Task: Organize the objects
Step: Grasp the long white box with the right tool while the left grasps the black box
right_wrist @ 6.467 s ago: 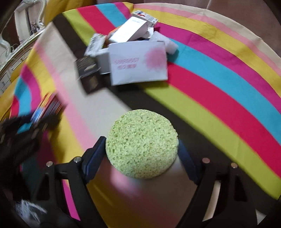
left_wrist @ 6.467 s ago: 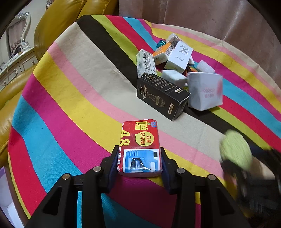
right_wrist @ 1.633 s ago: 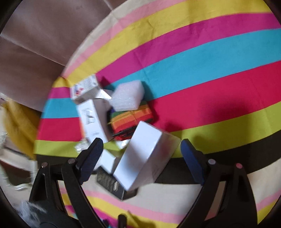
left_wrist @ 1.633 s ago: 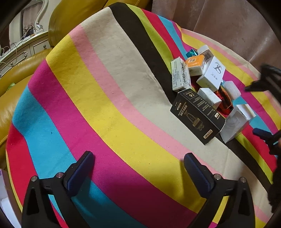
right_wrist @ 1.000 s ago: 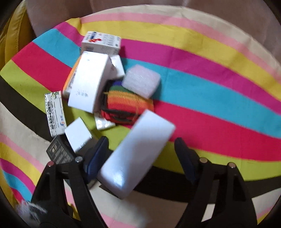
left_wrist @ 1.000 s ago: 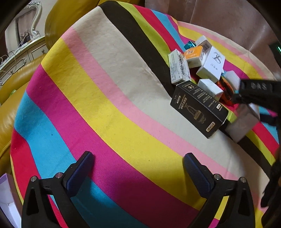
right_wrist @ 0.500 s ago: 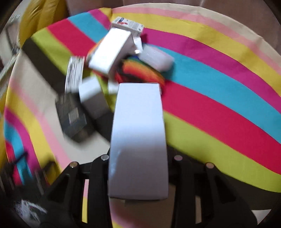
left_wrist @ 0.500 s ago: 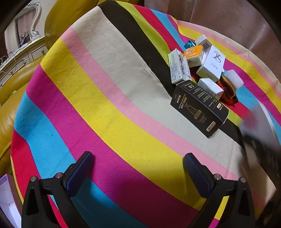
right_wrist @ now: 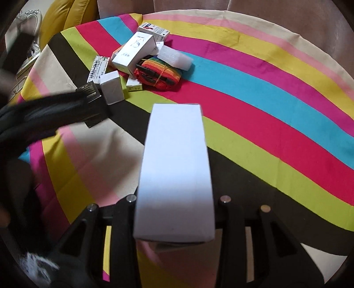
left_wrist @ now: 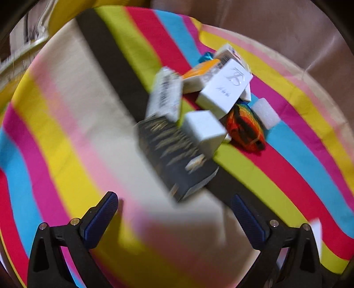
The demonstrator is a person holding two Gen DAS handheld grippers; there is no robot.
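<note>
My right gripper (right_wrist: pixel 176 206) is shut on a large plain white box (right_wrist: pixel 176 168) and holds it above the striped tablecloth (right_wrist: pixel 265 124). My left gripper (left_wrist: pixel 174 212) is open and empty, close to a black box (left_wrist: pixel 174 157) lying in front of it. Behind the black box is a pile: a small white box (left_wrist: pixel 203 130), a white printed carton (left_wrist: pixel 164 97), a white logo box (left_wrist: pixel 225 88), an orange box (left_wrist: pixel 199 73), a rainbow strap (left_wrist: pixel 245 128) and a white foam block (left_wrist: pixel 265 113). The same pile (right_wrist: pixel 137 64) shows in the right wrist view, with the left gripper's dark arm (right_wrist: pixel 48 115) reaching toward it.
The round table has bare striped cloth on the near and right sides (right_wrist: pixel 276 155). A yellow leather sofa (right_wrist: pixel 64 15) and a pale cabinet (left_wrist: pixel 20 51) stand at the far left. A brown curtain (left_wrist: pixel 287 26) hangs behind the table.
My left gripper has moved forward and right toward the black box; its view is blurred. My right gripper closed on the white box and lifted it back from the pile.
</note>
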